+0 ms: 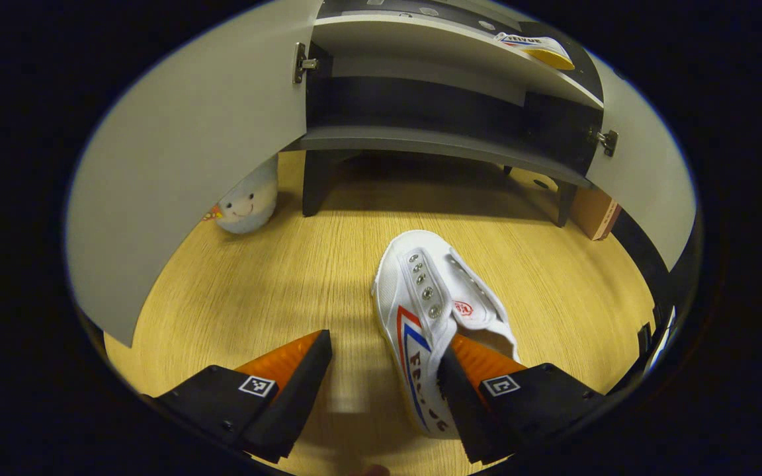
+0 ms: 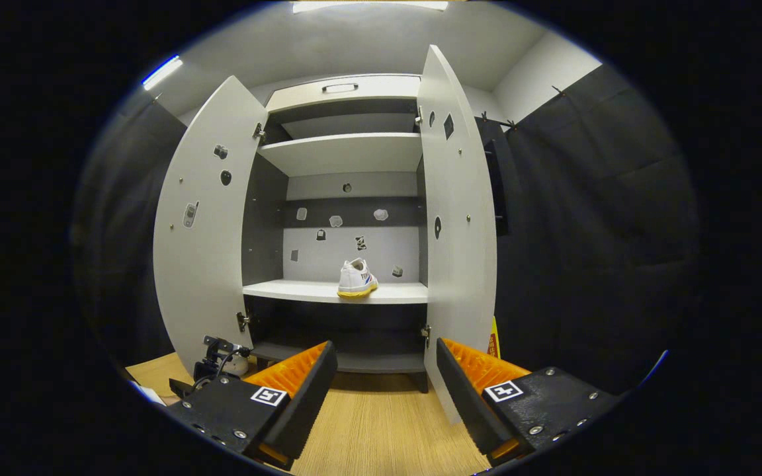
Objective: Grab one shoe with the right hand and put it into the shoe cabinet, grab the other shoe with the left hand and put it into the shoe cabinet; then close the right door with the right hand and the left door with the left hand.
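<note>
Shoe cabinet (image 2: 344, 198), both doors swung wide; one white shoe (image 2: 357, 279) stands on its middle shelf, toward the right. Second white shoe (image 1: 430, 317) lies on the wooden floor (image 1: 275, 291) before the cabinet, the left tongs (image 1: 384, 380) spread open just over its heel end, right finger at its collar. Right tongs (image 2: 386, 390) likewise open, empty, facing the cabinet front.

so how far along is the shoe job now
Done: one shoe already sits on the cabinet shelf. In hand: the left gripper is open at the second shoe on the floor, not yet gripping it. Left: shelve that shoe, then close the right door and left door, both wide open.
</note>
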